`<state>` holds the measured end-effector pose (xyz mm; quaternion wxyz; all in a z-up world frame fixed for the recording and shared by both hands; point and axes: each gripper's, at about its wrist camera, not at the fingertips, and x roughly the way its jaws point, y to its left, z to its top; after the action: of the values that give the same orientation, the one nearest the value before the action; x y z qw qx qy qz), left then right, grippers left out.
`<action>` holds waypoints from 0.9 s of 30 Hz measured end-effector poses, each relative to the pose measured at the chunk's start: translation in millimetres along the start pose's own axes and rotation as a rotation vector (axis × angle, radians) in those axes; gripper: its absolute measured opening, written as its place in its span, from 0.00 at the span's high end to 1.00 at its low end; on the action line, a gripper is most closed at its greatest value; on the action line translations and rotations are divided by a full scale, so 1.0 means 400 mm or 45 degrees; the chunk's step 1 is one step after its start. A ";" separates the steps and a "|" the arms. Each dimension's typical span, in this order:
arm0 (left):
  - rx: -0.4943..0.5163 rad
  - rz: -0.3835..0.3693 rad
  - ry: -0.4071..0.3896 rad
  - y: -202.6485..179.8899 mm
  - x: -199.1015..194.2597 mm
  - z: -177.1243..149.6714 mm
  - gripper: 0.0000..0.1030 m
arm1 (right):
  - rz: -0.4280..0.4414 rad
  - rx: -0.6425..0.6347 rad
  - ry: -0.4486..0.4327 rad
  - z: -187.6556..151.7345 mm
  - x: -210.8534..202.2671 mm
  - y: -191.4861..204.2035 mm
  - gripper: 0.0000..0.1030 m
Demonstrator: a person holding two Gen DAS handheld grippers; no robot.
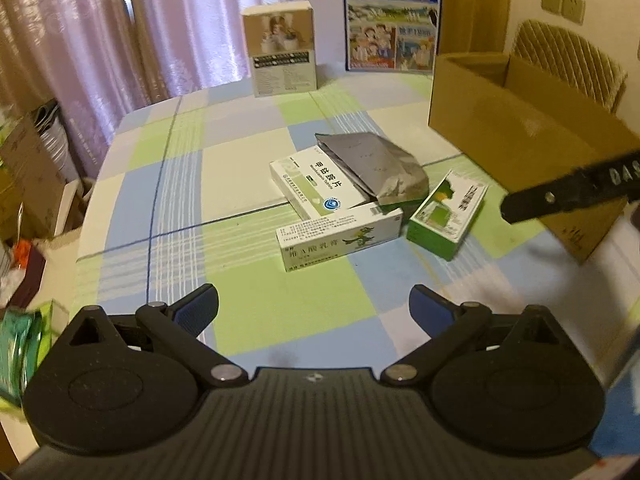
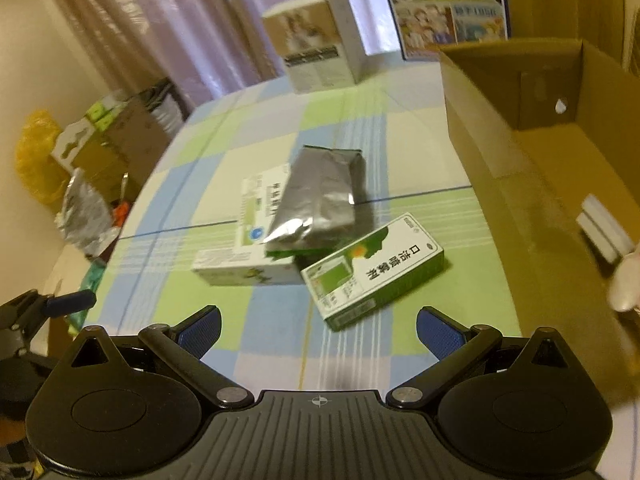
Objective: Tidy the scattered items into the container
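Both wrist cams sat low over the table's near edge, looking fwd across the checked cloth. Left cam faced the pile from its left, right cam sat closer beside the cardboard box. The 2 views shared the silver pouch, boxes & curtains.

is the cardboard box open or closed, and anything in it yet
Open: the cardboard box has no lid over it and its inner walls and floor show. One white item lies inside near the edge of view; the rest looks bare.
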<state>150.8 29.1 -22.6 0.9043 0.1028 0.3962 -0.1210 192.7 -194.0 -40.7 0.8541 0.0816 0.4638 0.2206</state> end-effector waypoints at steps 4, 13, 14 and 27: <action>0.059 -0.011 0.009 0.009 0.066 0.017 0.04 | -0.040 0.017 0.024 0.024 0.074 -0.007 0.02; 0.127 -0.047 0.006 0.030 0.186 0.043 0.04 | -0.143 0.164 0.042 0.067 0.193 -0.062 0.03; 0.133 -0.049 0.006 0.033 0.198 0.047 0.04 | -0.155 0.180 0.040 0.071 0.201 -0.068 0.03; 0.185 -0.084 0.003 0.026 0.256 0.055 0.04 | -0.197 -0.126 0.109 0.048 0.215 -0.054 0.39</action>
<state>236.1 18.7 -83.0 0.8895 0.1551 0.3906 -0.1792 255.6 -173.1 -102.5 0.8510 -0.0062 0.4934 0.1801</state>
